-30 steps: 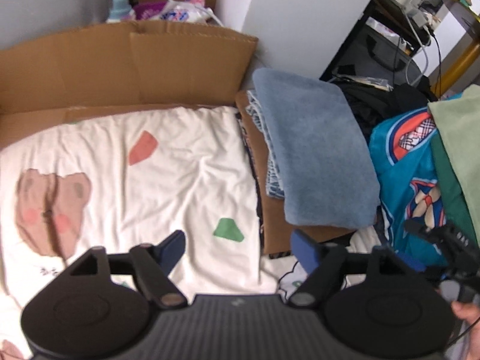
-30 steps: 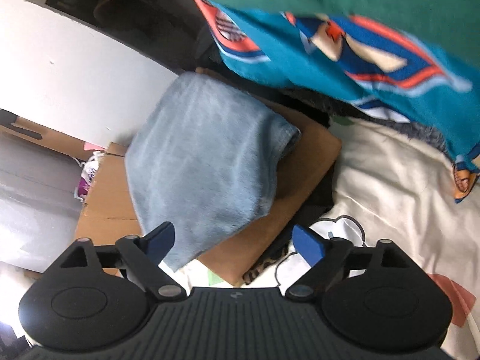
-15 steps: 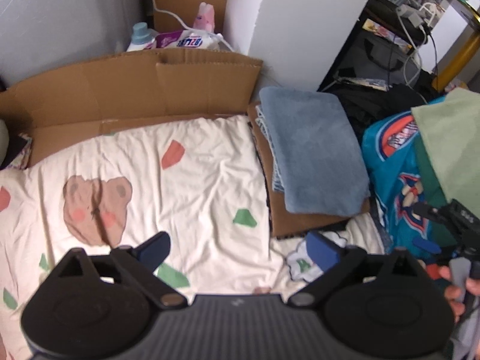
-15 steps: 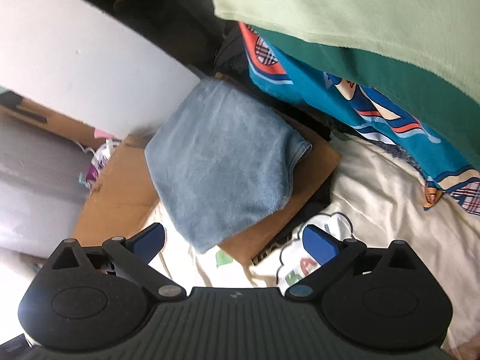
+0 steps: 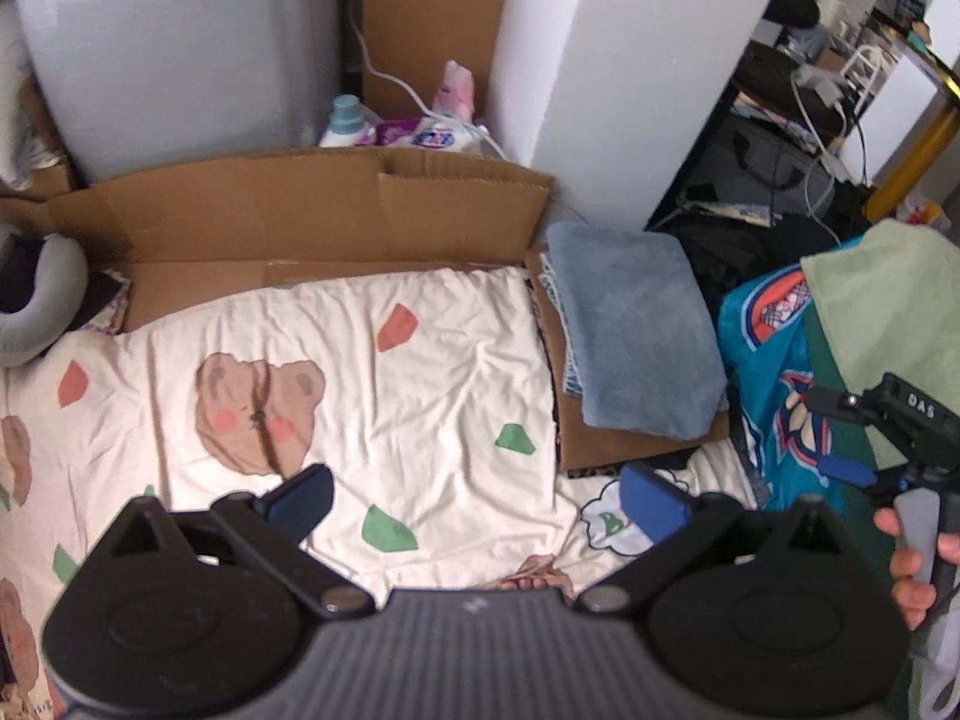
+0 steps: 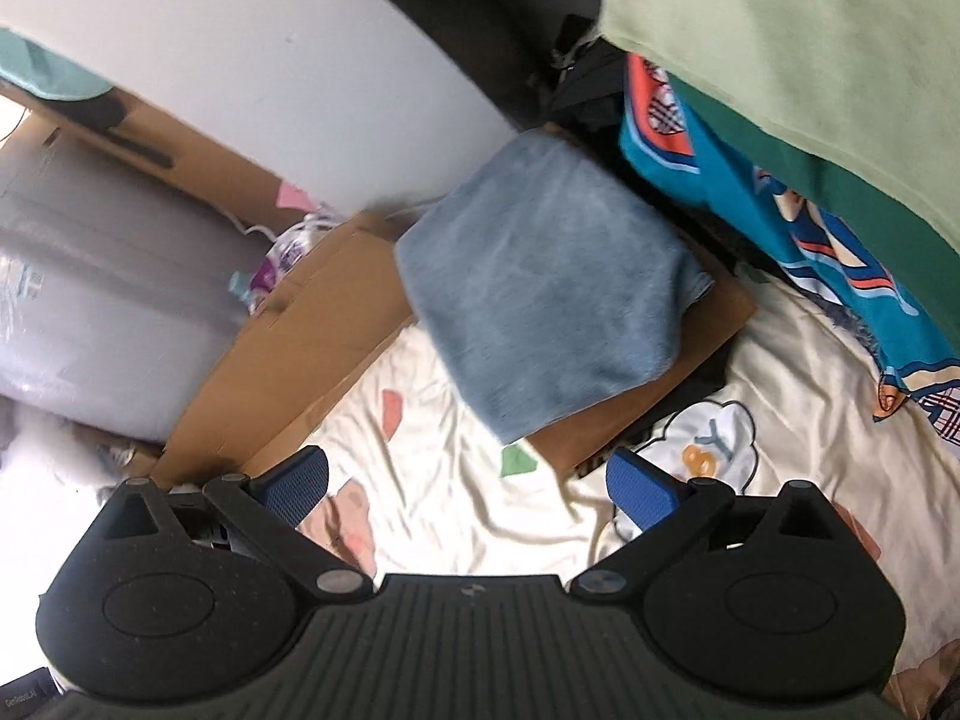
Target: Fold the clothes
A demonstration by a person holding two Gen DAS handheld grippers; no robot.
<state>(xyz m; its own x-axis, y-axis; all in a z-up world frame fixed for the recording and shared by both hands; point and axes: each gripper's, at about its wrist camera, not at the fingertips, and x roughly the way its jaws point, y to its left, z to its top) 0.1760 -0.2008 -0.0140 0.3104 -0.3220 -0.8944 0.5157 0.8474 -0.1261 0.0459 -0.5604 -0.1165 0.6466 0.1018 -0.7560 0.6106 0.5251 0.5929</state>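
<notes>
Currently left gripper (image 5: 474,495) jaws opening, right gripper (image 6: 468,483) wide, both empty, folded blue towel (image 5: 630,330) on cardboard (image 5: 624,441) ahead of both.

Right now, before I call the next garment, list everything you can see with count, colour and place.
folded towel: 1, grey-blue, on cardboard sheet
cardboard sheet: 1, brown, under towel
bedsheet: 1, cream, bear print
cardboard box: 1, brown, flattened behind bedsheet
clothes pile: several, teal, dark green, pale green, at right
detergent bottles: 2, white and pink, by wall
left gripper: opening, empty
right gripper: open, empty
hand: 1, on right gripper's handle
</notes>
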